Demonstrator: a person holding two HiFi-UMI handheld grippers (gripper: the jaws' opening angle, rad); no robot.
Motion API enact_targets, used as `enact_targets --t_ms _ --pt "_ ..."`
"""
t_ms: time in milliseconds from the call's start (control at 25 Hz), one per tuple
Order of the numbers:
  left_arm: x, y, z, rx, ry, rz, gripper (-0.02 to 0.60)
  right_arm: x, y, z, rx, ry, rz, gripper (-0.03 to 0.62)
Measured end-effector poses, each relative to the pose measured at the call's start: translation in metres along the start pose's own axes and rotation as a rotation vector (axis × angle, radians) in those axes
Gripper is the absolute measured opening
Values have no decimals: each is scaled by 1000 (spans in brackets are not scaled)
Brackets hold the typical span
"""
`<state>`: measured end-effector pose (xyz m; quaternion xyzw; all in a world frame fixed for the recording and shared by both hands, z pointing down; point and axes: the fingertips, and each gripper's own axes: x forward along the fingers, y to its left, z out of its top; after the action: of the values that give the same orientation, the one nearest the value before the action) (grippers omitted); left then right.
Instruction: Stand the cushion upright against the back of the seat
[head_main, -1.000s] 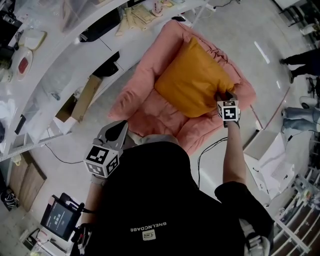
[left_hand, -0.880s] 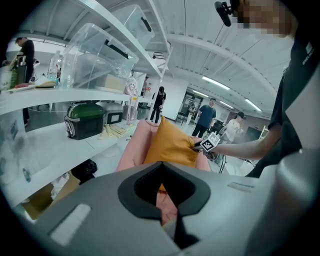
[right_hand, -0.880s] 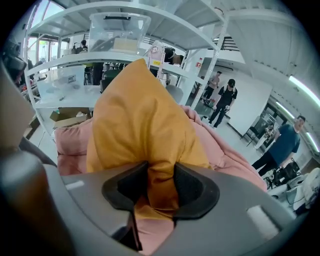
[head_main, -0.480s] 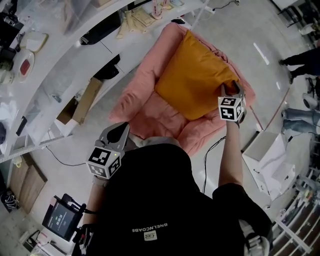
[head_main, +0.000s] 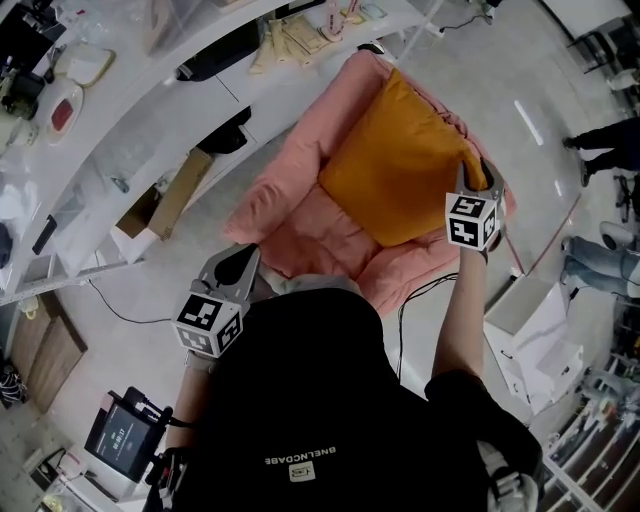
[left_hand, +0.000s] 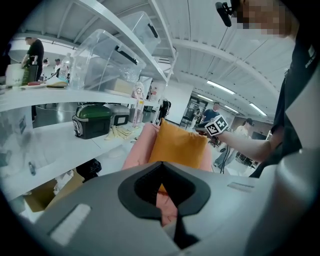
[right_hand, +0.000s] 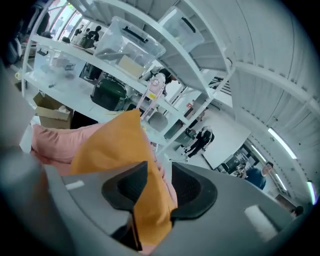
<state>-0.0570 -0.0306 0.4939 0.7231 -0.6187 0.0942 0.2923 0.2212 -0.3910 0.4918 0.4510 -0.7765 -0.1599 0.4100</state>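
An orange cushion (head_main: 400, 170) leans tilted on the pink padded seat (head_main: 300, 225), with its far edge up against the seat's back. My right gripper (head_main: 468, 176) holds the cushion's near right corner up. Its jaws are closing, and in the right gripper view the orange fabric (right_hand: 115, 145) is pinched between the pads (right_hand: 131, 186). My left gripper (head_main: 238, 258) hangs back by the seat's front left edge, shut and holding nothing. The left gripper view shows the cushion (left_hand: 177, 145) standing on the seat (left_hand: 137, 150) past its jaws.
Long white shelves (head_main: 150, 120) with bins and small items run along the seat's left. A cardboard box (head_main: 165, 200) sits under them. On the floor are a black cable (head_main: 420, 295), a white box (head_main: 530, 310) at the right and a monitor (head_main: 125, 435). People (head_main: 600, 125) stand at the far right.
My right gripper has risen with the cushion's corner, and the cushion now stands steeper towards the seat's back. The left gripper has stayed where it was.
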Motion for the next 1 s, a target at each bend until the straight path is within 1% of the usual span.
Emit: enact_targets --t_ms 80,160,320,400,440,520,720,800,880,1000 --pt "-1 1 0 -2 -1 1 15 8 4 23 5 -42 31 169" --pt "-1 2 0 -5 -4 3 15 21 14 44 28 -73 91 187" --pt "-2 5 -2 -16 -7 14 15 58 50 74 148 -85 292 229" --pt "-4 8 -2 -25 -9 24 15 76 66 81 209 -69 369 230" --pt "-5 11 -3 -30 -10 31 15 85 74 83 226 -53 395 244" --pt "-7 16 -4 -43 -12 45 15 99 86 80 235 -20 416 253" --pt "-11 24 -9 -69 -11 71 15 121 101 75 233 -20 377 224" --pt "-11 26 -10 -78 -5 76 15 129 111 73 211 -23 371 210" --pt "-12 26 -12 -85 1 80 15 136 122 69 184 -18 381 195" --pt "-13 28 -15 -98 6 88 15 145 135 65 184 -2 411 179"
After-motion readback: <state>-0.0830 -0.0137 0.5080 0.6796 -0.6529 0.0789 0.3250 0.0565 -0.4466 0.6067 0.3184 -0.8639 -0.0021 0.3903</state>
